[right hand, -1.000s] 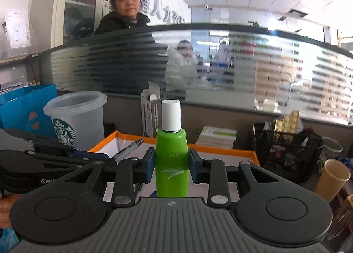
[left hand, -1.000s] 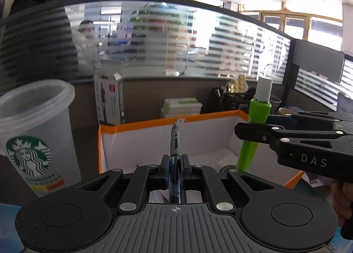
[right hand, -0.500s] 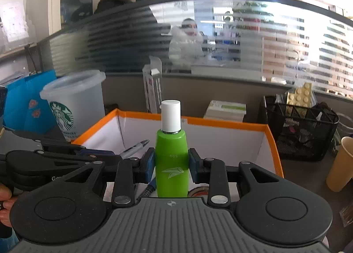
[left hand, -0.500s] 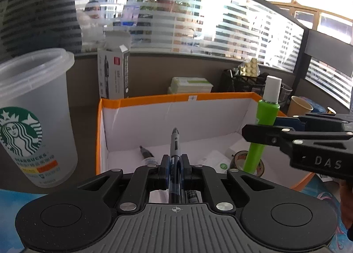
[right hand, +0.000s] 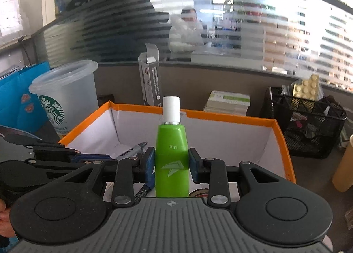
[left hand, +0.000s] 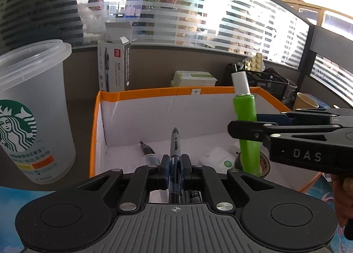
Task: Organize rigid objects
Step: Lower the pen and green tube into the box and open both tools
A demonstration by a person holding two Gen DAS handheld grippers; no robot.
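My left gripper (left hand: 174, 170) is shut on a blue pen (left hand: 175, 149), whose tip points forward over the open white box with an orange rim (left hand: 154, 94). My right gripper (right hand: 170, 164) is shut on a green bottle with a white cap (right hand: 171, 153), held upright above the same box (right hand: 220, 117). In the left wrist view the bottle (left hand: 245, 109) and the right gripper (left hand: 245, 129) stand at the right, over the box's right half. In the right wrist view the pen (right hand: 132, 150) and the left gripper (right hand: 123, 155) show at the left.
Inside the box lie a marker (left hand: 147, 153), a white packet (left hand: 219, 160) and a roll of tape (left hand: 263, 164). A clear Starbucks cup (left hand: 33, 109) stands left of the box. A pen carton (left hand: 113, 65), stacked books (right hand: 227, 102), a black mesh basket (right hand: 306, 120) and a paper cup (left hand: 305, 100) surround it.
Both grippers have sunk and tipped downward toward the box, so its inside and contents now show. The pen and the bottle stay gripped.
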